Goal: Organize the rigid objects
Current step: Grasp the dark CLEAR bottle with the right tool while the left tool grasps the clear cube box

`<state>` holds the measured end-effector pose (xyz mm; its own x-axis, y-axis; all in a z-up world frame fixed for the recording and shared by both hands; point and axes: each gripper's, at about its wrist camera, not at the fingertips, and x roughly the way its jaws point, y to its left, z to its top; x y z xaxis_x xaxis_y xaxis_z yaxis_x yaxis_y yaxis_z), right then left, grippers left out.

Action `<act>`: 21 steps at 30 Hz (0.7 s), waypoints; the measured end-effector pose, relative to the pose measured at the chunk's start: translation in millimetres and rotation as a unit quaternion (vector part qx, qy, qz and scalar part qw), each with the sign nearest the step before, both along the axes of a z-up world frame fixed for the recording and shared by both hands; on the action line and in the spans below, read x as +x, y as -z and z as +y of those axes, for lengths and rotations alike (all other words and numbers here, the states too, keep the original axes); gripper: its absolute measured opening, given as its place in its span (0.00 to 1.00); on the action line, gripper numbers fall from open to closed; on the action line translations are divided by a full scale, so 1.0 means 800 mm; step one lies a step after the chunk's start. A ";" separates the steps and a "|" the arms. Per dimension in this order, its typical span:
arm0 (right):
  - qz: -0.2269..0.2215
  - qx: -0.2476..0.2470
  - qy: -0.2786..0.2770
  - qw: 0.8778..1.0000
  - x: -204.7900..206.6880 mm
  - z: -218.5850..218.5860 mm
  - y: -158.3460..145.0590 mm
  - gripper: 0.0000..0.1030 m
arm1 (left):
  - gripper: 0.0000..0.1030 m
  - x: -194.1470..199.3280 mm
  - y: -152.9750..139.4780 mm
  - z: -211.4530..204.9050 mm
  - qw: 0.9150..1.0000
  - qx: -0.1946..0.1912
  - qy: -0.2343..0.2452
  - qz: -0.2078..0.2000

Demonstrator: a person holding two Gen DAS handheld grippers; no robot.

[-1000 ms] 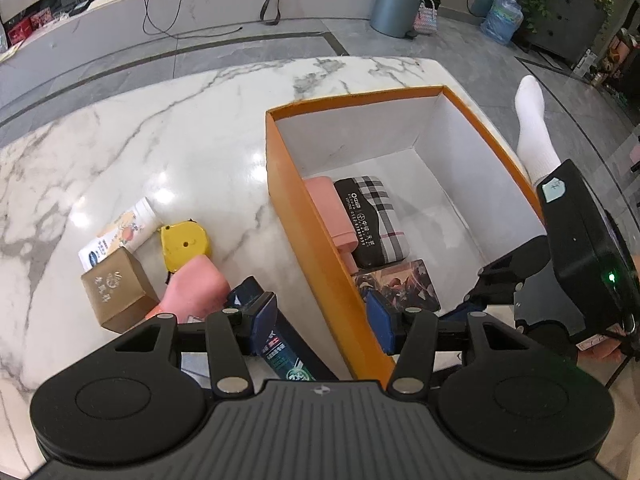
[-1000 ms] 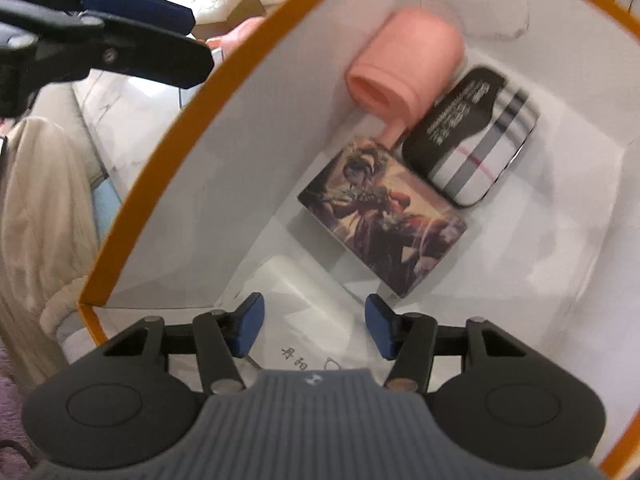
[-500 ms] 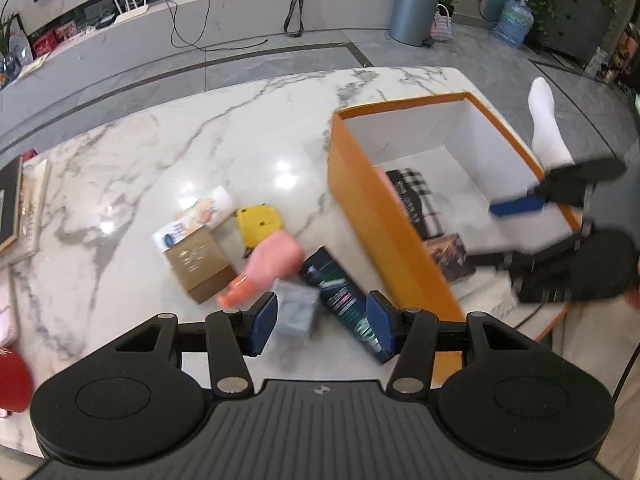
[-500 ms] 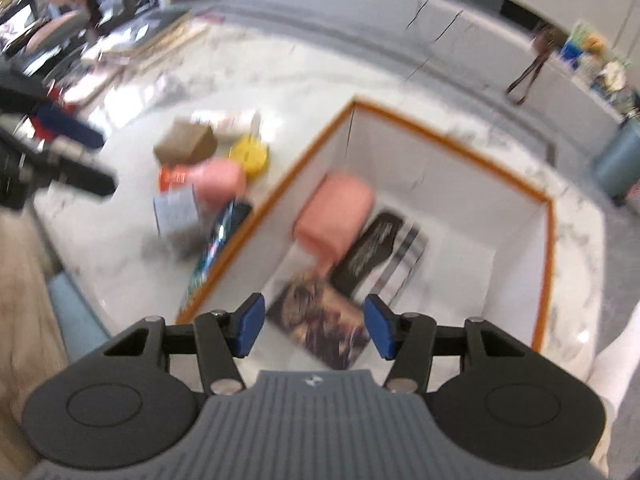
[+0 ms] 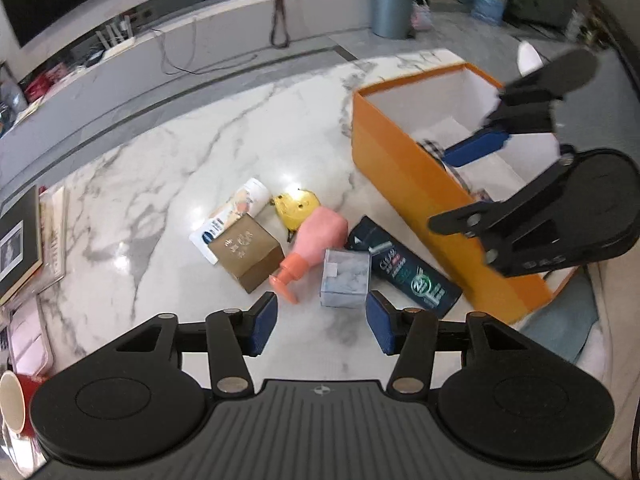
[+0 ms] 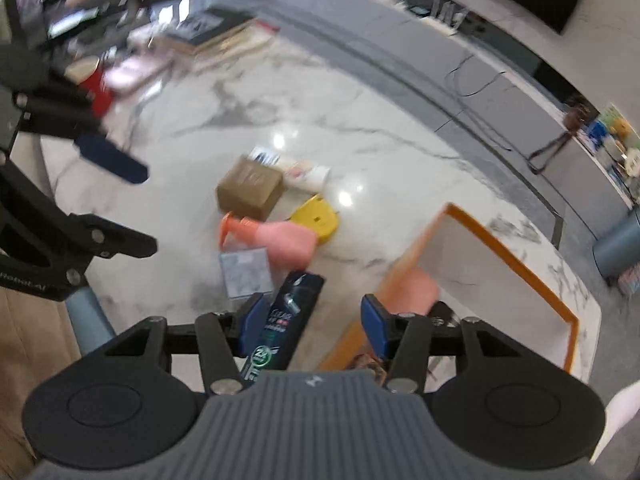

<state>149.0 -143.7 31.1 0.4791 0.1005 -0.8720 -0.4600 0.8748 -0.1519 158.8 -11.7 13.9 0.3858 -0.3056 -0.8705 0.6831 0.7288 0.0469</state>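
Note:
On the marble table lie a white tube (image 5: 236,212), a brown carton (image 5: 246,252), a yellow case (image 5: 298,208), a pink pump bottle (image 5: 316,240), a small grey-blue box (image 5: 345,278) and a dark shampoo bottle (image 5: 408,270). My left gripper (image 5: 320,324) hangs open above the table edge, just short of the grey-blue box, holding nothing. The orange box (image 5: 420,196) stands to the right. My right gripper (image 6: 308,320) is raised over the box's near corner with its jaws closing. The shampoo bottle (image 6: 288,312) lies far below them, untouched. A pink item (image 6: 412,292) rests inside the orange box (image 6: 516,264).
A red cup (image 5: 16,396) and a framed picture on books (image 5: 20,240) sit at the table's left end. A beige trouser leg (image 6: 24,340) is by the near edge. Grey floor, a low bench and a bin (image 5: 390,4) lie beyond the table.
My right gripper has risen out of the orange box and swung toward the loose items. My left gripper has drawn back and left, from the box wall to in front of the grey-blue box.

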 end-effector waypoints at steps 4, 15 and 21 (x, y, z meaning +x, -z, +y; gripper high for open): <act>0.030 -0.019 -0.025 0.999 0.015 0.020 0.021 0.42 | 0.67 0.004 0.018 -0.008 0.998 0.000 0.059 0.002; 0.079 -0.038 -0.045 0.995 0.049 0.023 0.066 0.30 | 0.70 0.024 0.096 -0.051 0.990 0.044 0.130 0.011; 0.094 -0.041 -0.041 0.994 0.066 0.025 0.084 0.30 | 0.70 0.050 0.117 -0.062 0.992 0.041 0.114 0.028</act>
